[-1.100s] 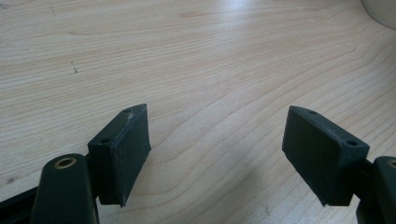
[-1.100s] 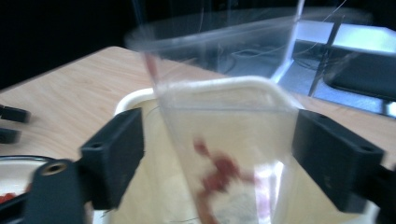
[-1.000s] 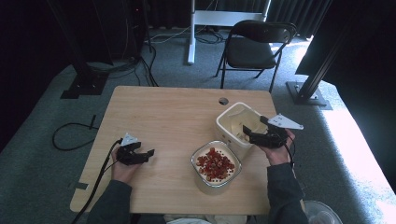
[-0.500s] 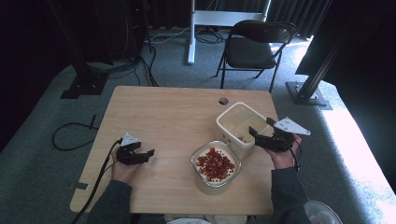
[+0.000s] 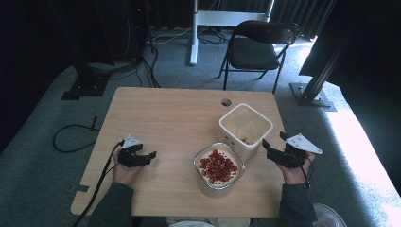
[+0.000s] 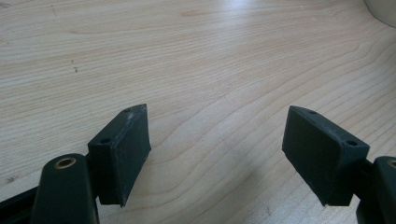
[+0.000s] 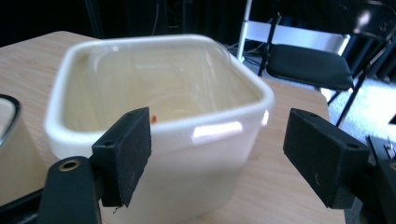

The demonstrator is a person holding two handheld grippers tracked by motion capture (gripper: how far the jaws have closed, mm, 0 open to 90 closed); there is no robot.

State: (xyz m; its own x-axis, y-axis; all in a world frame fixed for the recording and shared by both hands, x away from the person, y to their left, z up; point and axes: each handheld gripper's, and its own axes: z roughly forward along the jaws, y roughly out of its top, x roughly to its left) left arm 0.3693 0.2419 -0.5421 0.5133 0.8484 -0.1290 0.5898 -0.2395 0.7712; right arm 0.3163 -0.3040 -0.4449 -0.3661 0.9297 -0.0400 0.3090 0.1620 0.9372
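While both tongs gape empty, white tub (image 5: 246, 127) fronts right tongs (image 5: 275, 147) — perhaps untouched, bowl (image 5: 219, 167) beside.

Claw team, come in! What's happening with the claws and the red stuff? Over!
Left claw open, on bare table. Right claw open beside white tub, not touching. Red bits in glass bowl. Nothing in the way.

cream tub (image 5: 246, 126) upright, bowl (image 5: 219, 166) of red pieces
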